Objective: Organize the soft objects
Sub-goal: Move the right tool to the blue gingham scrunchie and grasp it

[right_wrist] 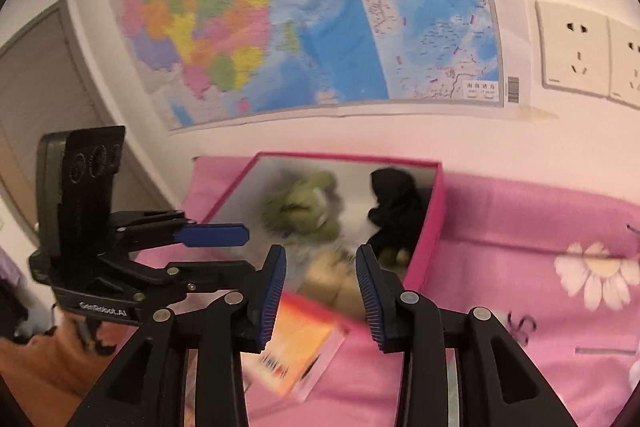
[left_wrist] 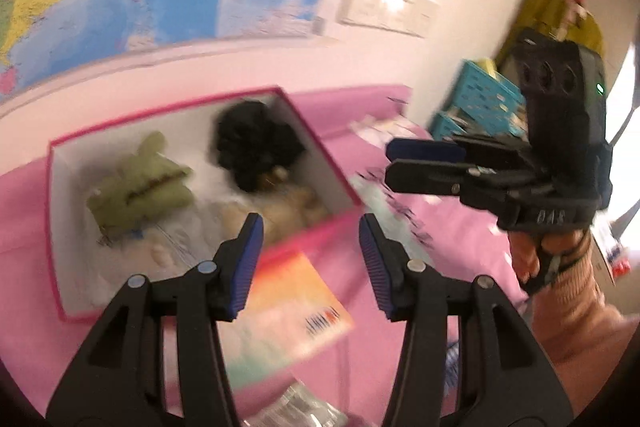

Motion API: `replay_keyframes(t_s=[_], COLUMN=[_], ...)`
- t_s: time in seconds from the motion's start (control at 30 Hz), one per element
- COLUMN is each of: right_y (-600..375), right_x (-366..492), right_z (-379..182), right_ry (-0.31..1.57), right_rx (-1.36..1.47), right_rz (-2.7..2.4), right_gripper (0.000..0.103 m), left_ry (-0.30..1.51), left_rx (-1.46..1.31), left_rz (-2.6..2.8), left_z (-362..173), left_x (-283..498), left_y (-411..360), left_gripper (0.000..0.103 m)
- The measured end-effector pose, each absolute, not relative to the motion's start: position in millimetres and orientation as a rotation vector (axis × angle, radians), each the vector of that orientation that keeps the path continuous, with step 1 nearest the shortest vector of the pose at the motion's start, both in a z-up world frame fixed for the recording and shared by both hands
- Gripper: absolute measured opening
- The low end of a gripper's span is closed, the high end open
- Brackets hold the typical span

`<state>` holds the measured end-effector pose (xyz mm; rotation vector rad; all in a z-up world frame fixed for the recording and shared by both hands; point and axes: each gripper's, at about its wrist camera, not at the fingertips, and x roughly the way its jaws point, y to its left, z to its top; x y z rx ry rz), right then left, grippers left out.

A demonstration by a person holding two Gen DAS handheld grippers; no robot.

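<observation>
A pink box (left_wrist: 316, 135) (right_wrist: 434, 203) with a white inside sits on the pink bedsheet. In it lie a green plush toy (left_wrist: 136, 183) (right_wrist: 304, 207), a black plush toy (left_wrist: 256, 143) (right_wrist: 396, 203) and a beige plush toy (left_wrist: 288, 207) (right_wrist: 332, 275). My left gripper (left_wrist: 310, 263) is open and empty, just in front of the box's near rim; it also shows in the right wrist view (right_wrist: 240, 247). My right gripper (right_wrist: 320, 291) is open and empty, above the box's near corner. In the left wrist view the right gripper (left_wrist: 390, 161) looks nearly closed side-on.
An orange and white booklet (left_wrist: 304, 311) (right_wrist: 296, 343) lies on the sheet in front of the box. A map hangs on the wall (right_wrist: 304, 11) behind, with wall sockets (right_wrist: 576, 47) to its right. Blue baskets (left_wrist: 480, 99) stand at the right.
</observation>
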<state>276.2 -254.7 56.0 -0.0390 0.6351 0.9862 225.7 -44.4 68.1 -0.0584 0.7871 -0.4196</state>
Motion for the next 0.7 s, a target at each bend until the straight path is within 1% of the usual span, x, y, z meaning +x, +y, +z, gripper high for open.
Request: replay_keyframes(t_s=[0.1,0.33,0.57,0.7], right_y=[-267,-303,-331,-331], right_x=[250,200,175,172], right_z=[50,19,-33,-64], right_ry=[0.652,0.743,0.89,0.973], right_rx=[-0.029,-0.019,-0.032,-0.046], right_rz=[1.019,1.05,0.983,0.952], right_gripper=[0.043,0.044,0.053,0.054], left_ry=[0.792,0.856,0.982,1.046], left_rx=[-0.035,0.02,0.009,-0.007], left_rz=[-0.46,-0.584,-0.685,-0.69], left_z=[63,35,-8,-30], left_x=[205,159,135,131], left_y=[-53,-83,-107,-115], left_gripper=[0.052,0.052,0.052,0.052])
